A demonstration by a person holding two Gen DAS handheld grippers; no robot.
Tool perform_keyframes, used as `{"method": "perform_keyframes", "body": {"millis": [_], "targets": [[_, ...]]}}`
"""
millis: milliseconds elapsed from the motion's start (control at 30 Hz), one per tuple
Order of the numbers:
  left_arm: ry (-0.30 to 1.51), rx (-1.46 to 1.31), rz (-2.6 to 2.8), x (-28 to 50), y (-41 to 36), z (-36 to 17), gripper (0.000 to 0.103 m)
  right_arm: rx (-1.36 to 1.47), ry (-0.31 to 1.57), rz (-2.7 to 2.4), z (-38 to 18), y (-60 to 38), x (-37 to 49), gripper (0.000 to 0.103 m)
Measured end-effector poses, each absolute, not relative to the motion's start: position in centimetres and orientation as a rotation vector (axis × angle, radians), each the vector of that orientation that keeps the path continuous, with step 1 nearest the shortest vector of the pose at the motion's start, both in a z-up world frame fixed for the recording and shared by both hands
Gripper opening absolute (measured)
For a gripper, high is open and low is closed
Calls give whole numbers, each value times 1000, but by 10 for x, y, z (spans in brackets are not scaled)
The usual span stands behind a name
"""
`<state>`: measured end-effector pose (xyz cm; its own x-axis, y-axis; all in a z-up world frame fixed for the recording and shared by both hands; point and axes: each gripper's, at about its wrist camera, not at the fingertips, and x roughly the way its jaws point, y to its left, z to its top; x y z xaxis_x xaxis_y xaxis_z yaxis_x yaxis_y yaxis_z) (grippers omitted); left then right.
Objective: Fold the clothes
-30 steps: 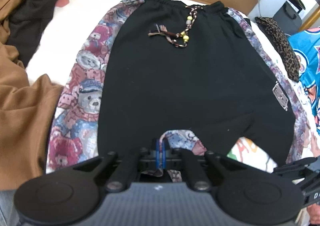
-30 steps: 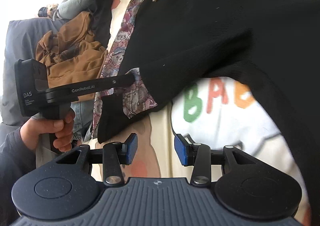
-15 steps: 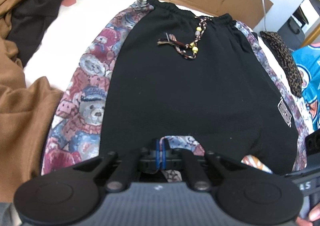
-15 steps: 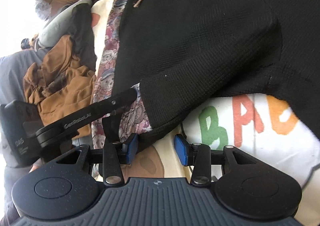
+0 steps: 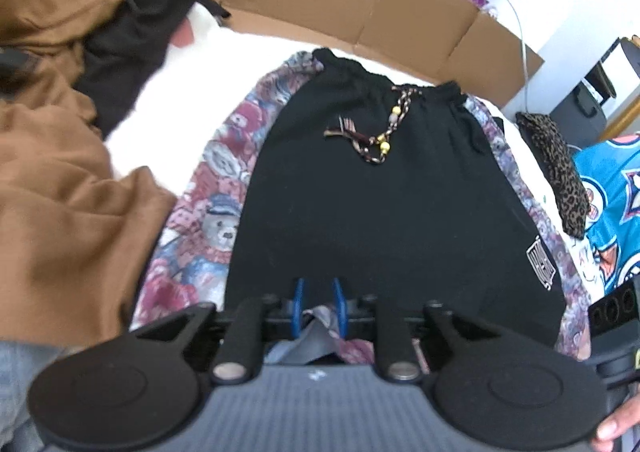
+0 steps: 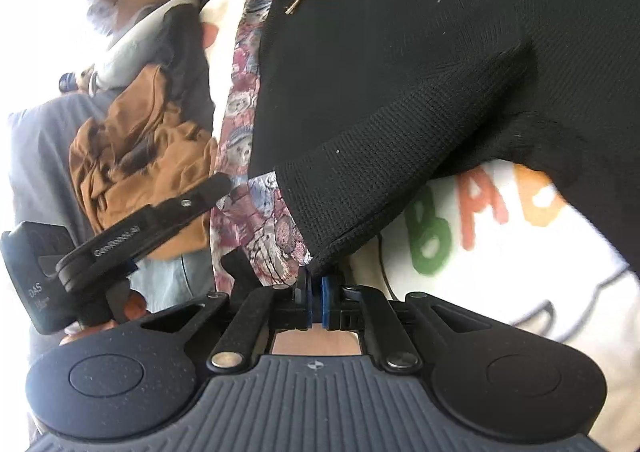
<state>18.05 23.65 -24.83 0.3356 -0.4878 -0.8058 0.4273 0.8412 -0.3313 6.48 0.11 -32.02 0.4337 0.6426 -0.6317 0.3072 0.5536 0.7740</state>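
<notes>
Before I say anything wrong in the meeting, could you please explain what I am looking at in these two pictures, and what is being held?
No robot here: a person holds one two-finger gripper per hand, and each carries a fisheye camera looking along its fingers.

The left camera looks up a pair of black pants with teddy-bear side panels, spread flat on a white bed cover, drawstring at the far end. Brown clothing is heaped at the left, with cardboard behind. The left gripper has its blue pads apart, with a patterned hem between them.

The right camera views the pants from the side; the right gripper is pinched shut on a leg hem.
</notes>
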Motion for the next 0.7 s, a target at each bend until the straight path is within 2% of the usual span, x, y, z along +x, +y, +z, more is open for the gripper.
{"method": "perform_keyframes", "body": {"millis": [400, 500, 533, 567, 600, 633, 700], "targets": [[1060, -145, -393, 105, 291, -247, 19, 835, 1307, 252, -288, -20, 20, 0], [1080, -201, -347, 92, 304, -252, 19, 773, 1309, 267, -278, -25, 13, 5], [1091, -230, -337, 90, 308, -255, 19, 752, 1303, 270, -275, -27, 11, 9], [1105, -262, -331, 87, 311, -259, 19, 732, 1293, 266, -273, -28, 9, 26], [1117, -296, -324, 85, 315, -263, 19, 722, 1281, 253, -273, -31, 7, 50], [1122, -334, -317, 83, 317, -267, 22, 731, 1271, 238, -276, -35, 5, 54], [1119, -403, -308, 79, 320, -273, 32, 774, 1272, 216, -287, -40, 0, 54]]}}
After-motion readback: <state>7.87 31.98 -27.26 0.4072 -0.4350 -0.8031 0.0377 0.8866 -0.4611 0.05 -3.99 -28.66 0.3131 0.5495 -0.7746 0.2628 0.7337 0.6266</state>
